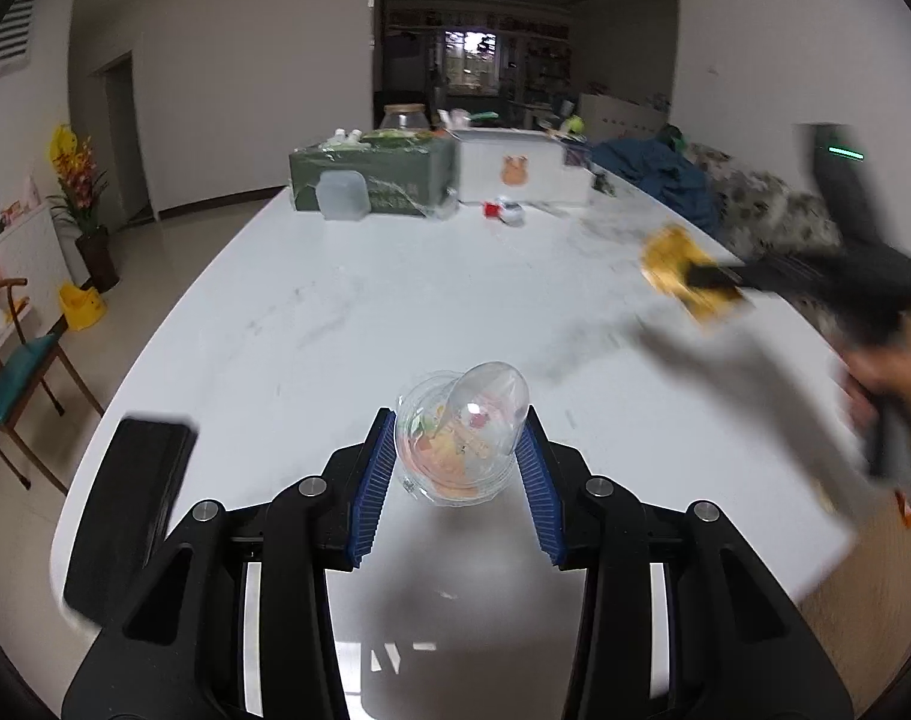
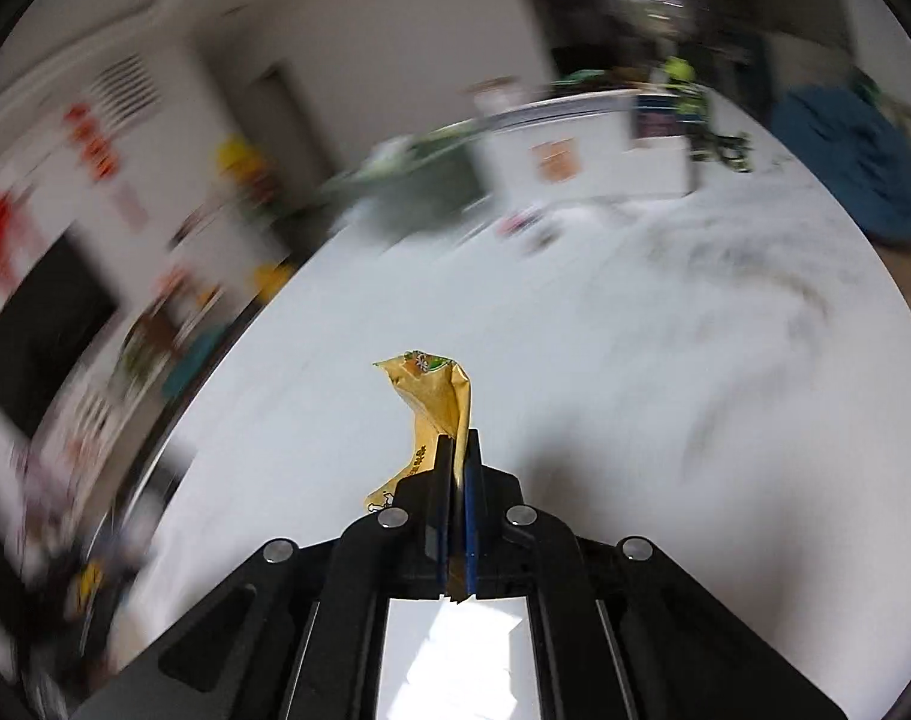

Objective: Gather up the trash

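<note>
A clear plastic cup (image 1: 461, 438) with colourful scraps inside sits between the blue pads of my left gripper (image 1: 459, 432), which is shut on it just above the white table (image 1: 335, 312). My right gripper (image 2: 460, 447) is shut on a crumpled yellow wrapper (image 2: 434, 399) and holds it above the table. In the left wrist view the right gripper (image 1: 704, 279) appears blurred at the right with the yellow wrapper (image 1: 674, 267).
A black flat object (image 1: 134, 504) lies at the table's near left edge. A green box (image 1: 374, 180), a white box (image 1: 518, 165) and a small red-and-white item (image 1: 506, 210) stand at the far end. A chair (image 1: 17, 378) stands left of the table.
</note>
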`<state>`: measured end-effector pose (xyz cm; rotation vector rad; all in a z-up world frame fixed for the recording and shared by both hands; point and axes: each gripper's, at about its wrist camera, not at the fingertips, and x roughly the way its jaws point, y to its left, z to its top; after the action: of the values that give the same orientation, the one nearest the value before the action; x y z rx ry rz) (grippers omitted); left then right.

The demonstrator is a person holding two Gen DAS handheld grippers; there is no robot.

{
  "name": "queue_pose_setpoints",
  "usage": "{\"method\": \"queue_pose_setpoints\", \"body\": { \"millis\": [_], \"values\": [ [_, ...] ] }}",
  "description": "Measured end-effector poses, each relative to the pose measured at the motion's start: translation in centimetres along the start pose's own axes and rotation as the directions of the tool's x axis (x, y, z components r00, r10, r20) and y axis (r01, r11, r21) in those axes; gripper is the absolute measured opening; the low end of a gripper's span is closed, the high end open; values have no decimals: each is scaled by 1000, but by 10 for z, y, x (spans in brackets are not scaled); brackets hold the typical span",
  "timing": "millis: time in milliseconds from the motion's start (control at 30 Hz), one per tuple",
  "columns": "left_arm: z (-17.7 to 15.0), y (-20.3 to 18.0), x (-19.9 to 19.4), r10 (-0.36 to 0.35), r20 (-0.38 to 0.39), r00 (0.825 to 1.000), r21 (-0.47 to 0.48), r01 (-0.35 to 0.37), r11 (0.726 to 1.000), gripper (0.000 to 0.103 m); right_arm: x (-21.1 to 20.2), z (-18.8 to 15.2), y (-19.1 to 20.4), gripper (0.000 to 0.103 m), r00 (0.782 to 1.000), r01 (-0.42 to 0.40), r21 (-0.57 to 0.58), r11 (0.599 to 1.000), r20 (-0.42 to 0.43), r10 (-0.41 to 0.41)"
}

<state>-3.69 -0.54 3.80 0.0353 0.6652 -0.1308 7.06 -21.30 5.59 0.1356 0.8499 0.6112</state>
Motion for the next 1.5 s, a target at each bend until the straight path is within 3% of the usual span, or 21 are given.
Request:
{"method": "queue_pose_setpoints", "body": {
  "millis": [100, 167, 233, 367, 433, 467, 500, 533, 600, 667, 833, 900, 967, 1000, 1033, 1067, 1100, 1167, 1267, 1333, 1500],
  "values": [
    [-44, -18, -33, -33, -41, 999, 67, 36, 997, 40, -46, -94, 48, 4, 997, -46, -37, 998, -64, 44],
    [-83, -32, -47, -52, -108, 993, 121, 65, 991, 40, -57, -148, 67, 4, 995, -27, -43, 999, -99, 23],
    [-112, -42, -48, -76, -170, 982, 149, 102, 984, 40, -48, -197, 74, 4, 987, 1, -28, 1000, -158, -6],
    [-159, -56, -23, -92, -305, 948, 211, 161, 964, 40, 2, -245, 61, 6, 965, 46, 8, 999, -259, -42],
    [-178, -58, 1, -100, -391, 915, 206, 192, 960, 45, 30, -260, 51, 15, 948, 61, 31, 998, -314, -48],
    [-185, -57, 11, -99, -417, 904, 196, 196, 961, 48, 40, -264, 48, 33, 941, 71, 29, 997, -334, -58],
    [-195, -57, 23, -78, -448, 891, 194, 182, 964, 64, 47, -267, 45, 44, 933, 90, 25, 996, -351, -76],
    [-203, -59, 33, -70, -488, 870, 195, 187, 963, 70, 52, -269, 43, 55, 926, 103, 30, 994, -367, -85],
    [-211, -60, 38, -60, -513, 856, 193, 183, 964, 70, 43, -274, 43, 54, 932, 86, 46, 995, -357, -64],
    [-211, -62, 34, -61, -505, 861, 210, 191, 959, 71, 35, -270, 47, 54, 939, 84, 27, 996, -338, -70],
    [-189, -55, 7, -46, -424, 905, 238, 160, 958, 78, 1, -238, 63, 57, 964, 65, -14, 998, -259, -66],
    [-168, -49, -13, -56, -380, 923, 244, 158, 957, 78, -23, -217, 80, 63, 976, 51, -51, 997, -207, -61],
    [-127, -38, -41, -81, -296, 952, 219, 150, 964, 79, -52, -185, 92, 80, 991, 68, -117, 991, -106, -81],
    [-110, -34, -51, -95, -257, 962, 206, 150, 967, 84, -66, -167, 98, 85, 993, 100, -151, 983, -43, -107],
    [-87, -27, -62, -97, -199, 975, 189, 136, 973, 91, -82, -141, 104, 93, 987, 162, -187, 969, 51, -155],
    [-58, -19, -72, -70, -120, 990, 167, 90, 982, 91, -94, -122, 108, 98, 972, 220, -206, 954, 131, -196],
    [-39, -14, -75, -41, -65, 997, 149, 50, 988, 91, -100, -107, 109, 98, 956, 263, -213, 941, 190, -224],
    [5, 0, -72, 35, 43, 998, 87, -39, 995, 92, -108, -67, 110, 98, 896, 384, -184, 905, 311, -317],
    [51, 16, -44, 106, 88, 990, -33, -104, 994, 92, -101, -13, 95, 98, 820, 465, -67, 883, 407, -401],
    [69, 24, -22, 127, 83, 988, -96, -119, 988, 92, -87, 11, 80, 98, 789, 489, 15, 872, 419, -450],
    [81, 33, 39, 216, 4, 976, -147, -214, 966, 92, -26, 32, 41, 98, 789, 510, 139, 849, 316, -527]
  ]
}}
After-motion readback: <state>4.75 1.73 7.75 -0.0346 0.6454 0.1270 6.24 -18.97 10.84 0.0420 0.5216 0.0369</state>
